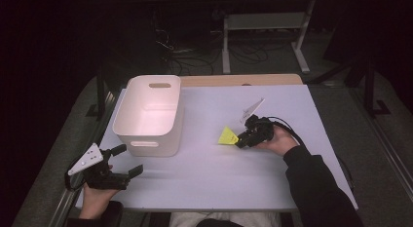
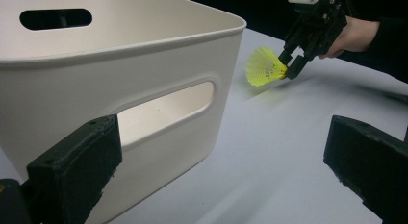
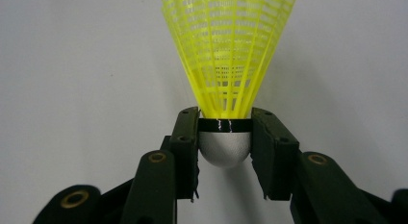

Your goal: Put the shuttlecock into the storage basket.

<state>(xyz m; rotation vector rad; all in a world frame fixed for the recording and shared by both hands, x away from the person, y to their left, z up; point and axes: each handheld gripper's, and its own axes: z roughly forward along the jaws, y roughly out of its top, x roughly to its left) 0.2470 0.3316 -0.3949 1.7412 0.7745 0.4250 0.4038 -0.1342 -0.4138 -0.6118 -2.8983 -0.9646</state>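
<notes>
One step done: right hand-held gripper (image 3: 224, 137) clamps the shuttlecock (image 3: 227, 56) by its cork; transfer to the bin (image 1: 148, 115) remains. Left hand-held gripper (image 1: 127, 160) idles open.

The shuttlecock (image 3: 226, 56) has a yellow plastic mesh skirt and a smooth white cap. The bin (image 1: 148, 115) near the tabletop's (image 1: 204, 163) left edge looks like smooth, matt white plastic; the tabletop is matt.
</notes>
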